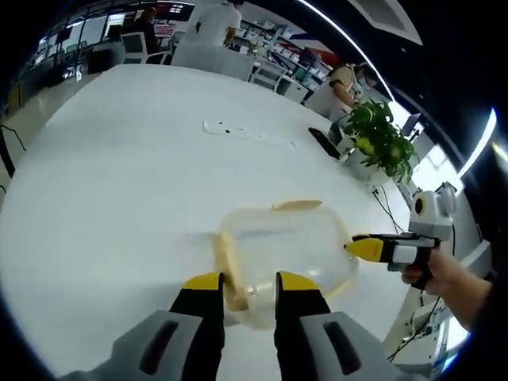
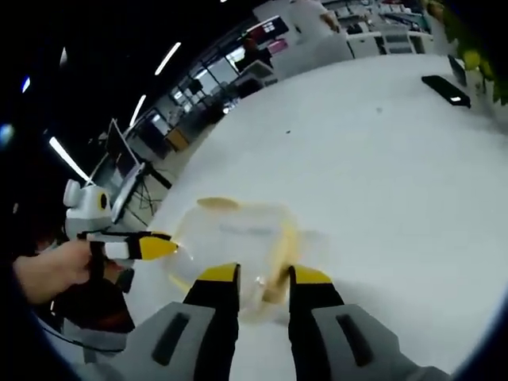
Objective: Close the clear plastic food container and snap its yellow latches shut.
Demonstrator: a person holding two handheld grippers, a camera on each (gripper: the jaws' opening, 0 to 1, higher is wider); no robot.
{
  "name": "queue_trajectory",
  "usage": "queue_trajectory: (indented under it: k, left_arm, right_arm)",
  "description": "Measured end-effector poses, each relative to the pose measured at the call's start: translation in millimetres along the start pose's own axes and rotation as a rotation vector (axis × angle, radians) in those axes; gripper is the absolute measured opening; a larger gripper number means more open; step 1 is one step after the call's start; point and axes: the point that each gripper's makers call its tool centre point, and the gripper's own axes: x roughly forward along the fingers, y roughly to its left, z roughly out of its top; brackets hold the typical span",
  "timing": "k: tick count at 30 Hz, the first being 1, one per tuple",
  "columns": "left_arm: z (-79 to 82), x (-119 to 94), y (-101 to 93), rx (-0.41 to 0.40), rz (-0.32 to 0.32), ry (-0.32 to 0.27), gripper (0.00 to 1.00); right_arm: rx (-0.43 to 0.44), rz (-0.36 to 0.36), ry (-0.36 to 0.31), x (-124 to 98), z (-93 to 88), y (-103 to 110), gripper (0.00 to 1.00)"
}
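Observation:
The clear plastic container [image 1: 286,250] lies on the white table [image 1: 119,175], lid on top. One yellow latch [image 1: 228,270] runs along its near end and another [image 1: 298,205] along its far side. My left gripper [image 1: 248,284] has its jaws a little apart, with the container's near end and that latch between them. The right gripper [image 1: 359,248], held by a hand, touches the container's right rim. In the right gripper view the container [image 2: 238,238] sits just ahead of my right gripper [image 2: 263,275], jaws slightly apart over its near edge, and the left gripper [image 2: 159,248] meets its left end.
A potted plant [image 1: 379,141] and a dark flat device [image 1: 324,143] stand at the table's far right. A white strip [image 1: 238,129] lies mid-table. Chairs and people are beyond the far edge. The table edge is close on the right gripper's side.

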Motion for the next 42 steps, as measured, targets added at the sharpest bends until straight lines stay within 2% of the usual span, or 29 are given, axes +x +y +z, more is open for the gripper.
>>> queue_trajectory:
  k: [5,13,17,23,25,28,32,38,42]
  left_arm:
    - [-1.2,11.2,8.7,0.003,0.009,0.007,0.13]
    - [1.4,18.1,9.7,-0.004,-0.003,0.009,0.16]
    - [3.0,18.3,9.2,-0.017,-0.014,0.011,0.18]
    - [7.4,14.8,3.6,0.084,-0.004,0.004,0.19]
    - [7.4,13.0,1.6,0.112,-0.006,0.01,0.19]
    - [8.7,12.0,-3.4,0.148,-0.012,0.017,0.25]
    - [14.4,6.2,-8.3,0.222,-0.007,0.01,0.24]
    - [29.1,-0.5,-18.2,0.433,-0.003,0.002,0.23]
    - [34.7,-2.1,-24.1,0.493,-0.005,0.0,0.22]
  right_arm:
    - [-0.002,-0.001,0.017,5.0,3.0,-3.6,0.19]
    - [0.005,0.005,-0.002,7.7,5.0,-10.5,0.23]
    - [-0.073,0.018,0.004,9.2,-0.5,-4.6,0.31]
    - [-0.109,0.013,0.019,6.4,-2.8,-4.3,0.31]
    - [-0.118,0.007,0.015,5.2,-1.5,-5.2,0.29]
    - [-0.136,-0.002,0.009,2.6,0.7,-7.0,0.26]
    - [-0.164,-0.004,0.004,-0.4,4.3,-5.8,0.24]
    - [-0.232,-0.025,-0.04,-3.5,19.9,-3.0,0.23]
    - [-0.259,-0.024,-0.055,-2.3,28.4,0.7,0.21]
